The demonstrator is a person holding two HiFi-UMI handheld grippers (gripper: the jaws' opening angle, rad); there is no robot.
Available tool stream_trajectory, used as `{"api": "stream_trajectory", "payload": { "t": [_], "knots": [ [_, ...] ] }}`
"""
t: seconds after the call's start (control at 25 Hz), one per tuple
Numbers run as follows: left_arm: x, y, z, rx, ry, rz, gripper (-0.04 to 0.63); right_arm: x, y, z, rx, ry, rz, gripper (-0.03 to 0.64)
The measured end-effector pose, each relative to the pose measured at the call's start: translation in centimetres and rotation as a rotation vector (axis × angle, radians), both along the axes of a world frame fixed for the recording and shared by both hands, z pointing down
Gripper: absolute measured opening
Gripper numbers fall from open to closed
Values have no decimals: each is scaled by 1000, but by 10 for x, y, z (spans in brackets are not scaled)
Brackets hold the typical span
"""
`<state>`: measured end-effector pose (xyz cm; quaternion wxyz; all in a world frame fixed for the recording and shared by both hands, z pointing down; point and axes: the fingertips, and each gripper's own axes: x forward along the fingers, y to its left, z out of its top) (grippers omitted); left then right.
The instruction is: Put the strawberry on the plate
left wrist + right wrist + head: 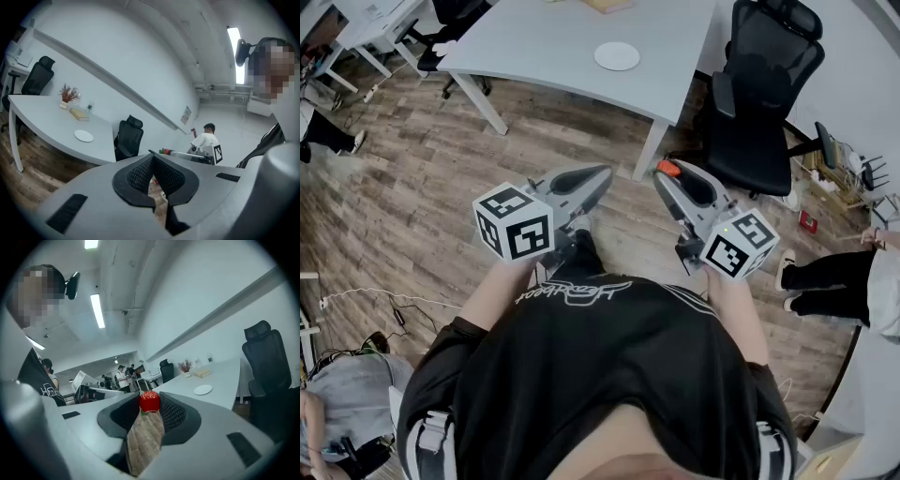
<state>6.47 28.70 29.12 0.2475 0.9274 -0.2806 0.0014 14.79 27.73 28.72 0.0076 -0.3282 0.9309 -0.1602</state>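
A red strawberry (149, 401) sits pinched between the tips of my right gripper (149, 402), which is shut on it. In the head view the strawberry (667, 169) shows at that gripper's (669, 172) tip, held over the wooden floor in front of the table. A small white plate (617, 56) lies on the grey table (544, 42), well ahead of both grippers; it also shows as the plate (203, 389) and the plate (84, 136) in the gripper views. My left gripper (602, 174) points at the table too, with its tips (152, 157) together and nothing in them.
A black office chair (759, 94) stands right of the table's white leg (652, 150). Someone's dark-trousered legs (825, 277) are at the far right. A book (79, 114) and a vase of dried flowers (68, 95) rest on the table beyond the plate.
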Motion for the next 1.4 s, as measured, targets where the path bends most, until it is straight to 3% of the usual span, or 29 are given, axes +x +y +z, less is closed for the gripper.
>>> {"api": "stream_trajectory", "payload": {
  "t": [0.28, 0.8, 1.4],
  "knots": [
    [-1, -16, 5, -3, -2, 2, 6, 0, -14, 7, 3, 7, 5, 125],
    [-15, -92, -10, -33, 11, 41, 6, -15, -86, -8, -25, 18, 32, 126],
    [-58, -240, 3, -81, 6, 81, 6, -55, -231, 1, -73, 38, 91, 126]
  ]
}}
